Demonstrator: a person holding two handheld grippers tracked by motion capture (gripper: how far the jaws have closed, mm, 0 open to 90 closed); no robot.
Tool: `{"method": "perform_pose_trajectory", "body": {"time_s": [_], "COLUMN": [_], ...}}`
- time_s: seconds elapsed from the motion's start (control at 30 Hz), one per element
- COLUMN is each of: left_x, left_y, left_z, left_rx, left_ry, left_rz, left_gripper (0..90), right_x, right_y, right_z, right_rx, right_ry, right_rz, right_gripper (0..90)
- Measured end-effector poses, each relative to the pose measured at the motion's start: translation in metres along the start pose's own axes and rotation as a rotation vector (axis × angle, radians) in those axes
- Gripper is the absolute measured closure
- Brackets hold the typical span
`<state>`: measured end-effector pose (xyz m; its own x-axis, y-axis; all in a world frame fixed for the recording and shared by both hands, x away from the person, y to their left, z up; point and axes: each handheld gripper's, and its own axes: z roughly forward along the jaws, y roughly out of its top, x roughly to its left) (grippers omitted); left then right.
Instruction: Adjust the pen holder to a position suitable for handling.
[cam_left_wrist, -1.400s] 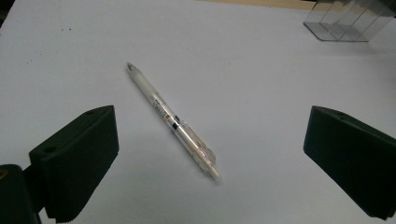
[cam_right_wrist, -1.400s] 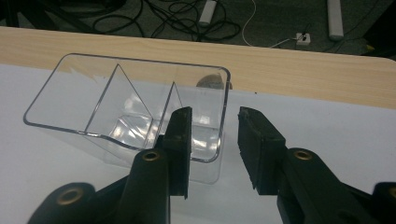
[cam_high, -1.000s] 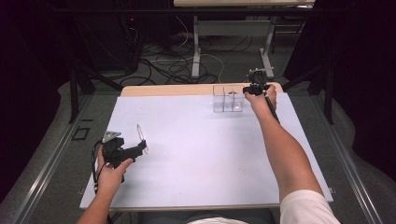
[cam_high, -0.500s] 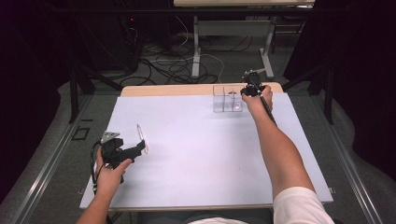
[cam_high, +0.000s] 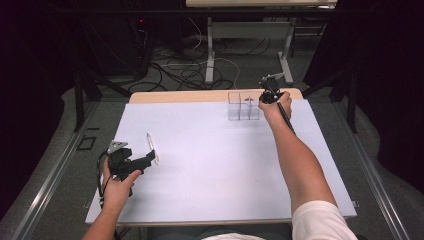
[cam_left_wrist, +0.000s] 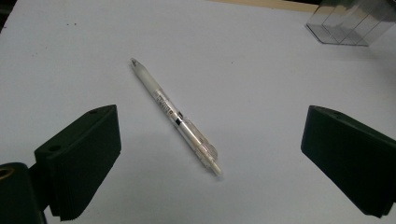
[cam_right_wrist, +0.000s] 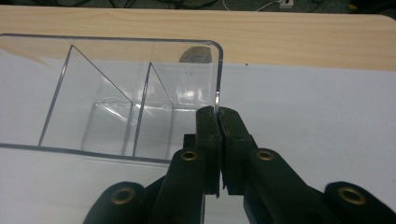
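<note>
A clear plastic pen lies flat on the white sheet, between the wide-apart jaws of my left gripper, which touches nothing. From above, the pen sits at the left, just ahead of the open left gripper. At the far edge stands a clear divided box. My right gripper is at its right end. In the right gripper view the box has several compartments, and the right gripper is shut on its right-hand wall.
A white sheet covers most of the tabletop, with a bare wooden strip along the far edge. Cables and the legs of another table lie on the floor beyond.
The right hand has shifted slightly at the box's right end. The left gripper and the pen have stayed put.
</note>
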<state>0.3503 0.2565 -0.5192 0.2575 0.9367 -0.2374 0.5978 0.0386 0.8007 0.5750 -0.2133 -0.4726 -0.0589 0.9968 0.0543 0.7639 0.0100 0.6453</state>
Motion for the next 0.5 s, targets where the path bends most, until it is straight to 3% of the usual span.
{"method": "perform_pose_trajectory", "body": {"time_s": [0.13,0.27,0.5], "left_x": [-0.0002,-0.0002,0.0013], "left_y": [-0.0004,-0.0005,-0.0001], "left_z": [0.0006,0.0007,0.0000], "left_rx": [-0.001,0.002,0.005], "left_ry": [0.001,0.003,0.004], "left_rz": [-0.006,-0.006,-0.013], "left_gripper": [5.2,5.3,5.4], "right_x": [0.0013,0.0045,0.0022], "right_y": [-0.0008,-0.0010,0.0002], "right_z": [-0.0017,-0.0034,-0.0044], "right_rx": [0.003,0.018,0.028], "right_ry": [0.000,-0.034,-0.035], "right_rz": [0.033,0.051,0.096], "right_gripper": [89.4,89.6,89.8]}}
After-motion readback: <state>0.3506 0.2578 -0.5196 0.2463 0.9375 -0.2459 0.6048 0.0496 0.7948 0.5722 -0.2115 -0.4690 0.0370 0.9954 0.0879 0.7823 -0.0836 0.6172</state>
